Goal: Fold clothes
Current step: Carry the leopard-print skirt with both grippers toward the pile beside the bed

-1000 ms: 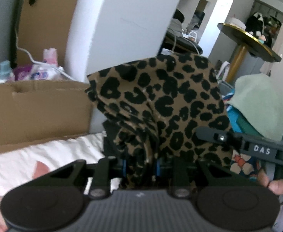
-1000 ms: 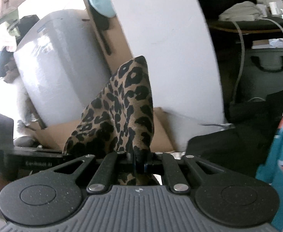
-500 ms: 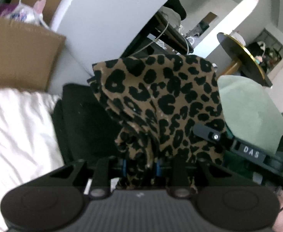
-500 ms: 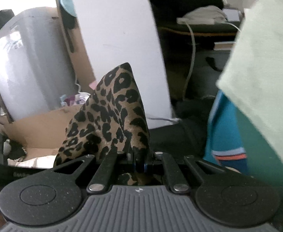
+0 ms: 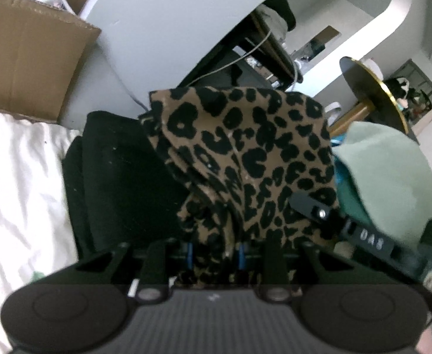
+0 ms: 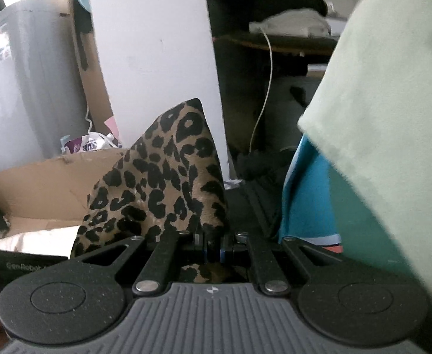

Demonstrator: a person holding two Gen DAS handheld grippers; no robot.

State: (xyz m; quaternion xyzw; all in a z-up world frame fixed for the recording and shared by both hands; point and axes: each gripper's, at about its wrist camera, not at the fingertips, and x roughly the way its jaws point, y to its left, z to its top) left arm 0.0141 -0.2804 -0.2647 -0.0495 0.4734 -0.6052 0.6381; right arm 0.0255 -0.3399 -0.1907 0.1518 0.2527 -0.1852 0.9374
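Note:
A leopard-print garment [image 5: 245, 153] hangs bunched between both grippers. My left gripper [image 5: 214, 255] is shut on a thick gathered fold of it, and the cloth rises and spreads in front of the camera. In the right wrist view the same leopard-print garment [image 6: 163, 188] stands up as a pointed flap, with my right gripper [image 6: 213, 250] shut on its edge. The other gripper's black body [image 5: 372, 242] shows at the right of the left wrist view, pressed close to the cloth.
A dark garment [image 5: 118, 177] lies on the white bed sheet [image 5: 18, 183]. A pale green cloth [image 6: 387, 112] over blue and teal clothes [image 6: 310, 194] fills the right. A cardboard box [image 5: 30, 56], a white pillar [image 6: 154, 59] and a round gold-edged table [image 5: 372, 94] stand behind.
Both grippers have sunk and swung right with the leopard cloth held. The left view has rolled, so the box slid to the upper left; the green cloth now looms large on the right.

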